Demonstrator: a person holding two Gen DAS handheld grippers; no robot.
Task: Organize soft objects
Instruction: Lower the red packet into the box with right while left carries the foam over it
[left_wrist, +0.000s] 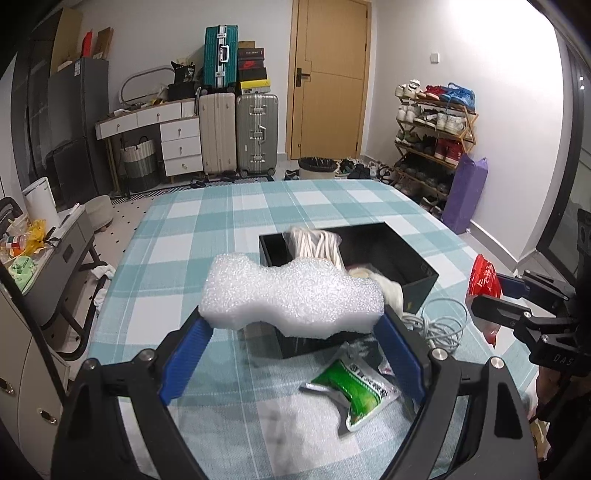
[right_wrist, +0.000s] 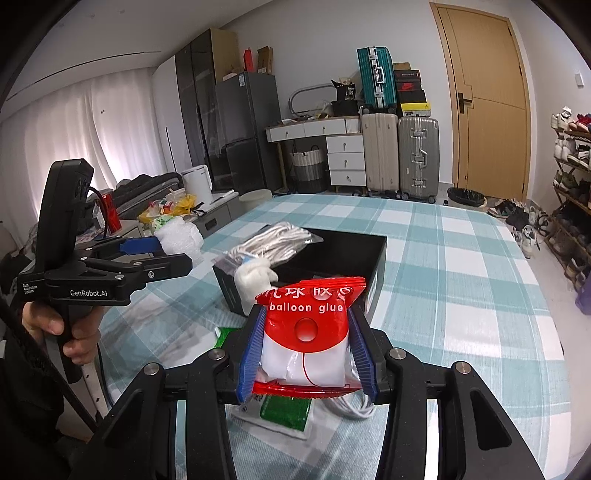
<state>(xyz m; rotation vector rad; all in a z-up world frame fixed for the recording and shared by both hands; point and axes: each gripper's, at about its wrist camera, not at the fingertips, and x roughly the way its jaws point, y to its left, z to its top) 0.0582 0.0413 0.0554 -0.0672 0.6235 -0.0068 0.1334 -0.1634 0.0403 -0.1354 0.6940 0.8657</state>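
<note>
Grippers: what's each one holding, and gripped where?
Left gripper: white foam block, jaws on its two ends. Right gripper: red balloon glue packet, jaws on its side edges.

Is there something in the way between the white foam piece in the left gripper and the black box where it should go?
Nothing visible blocks it. The foam piece, held in the left gripper, hangs over the near edge of the black box. A bagged rope bundle and white soft item already fill the box's left part.
</note>
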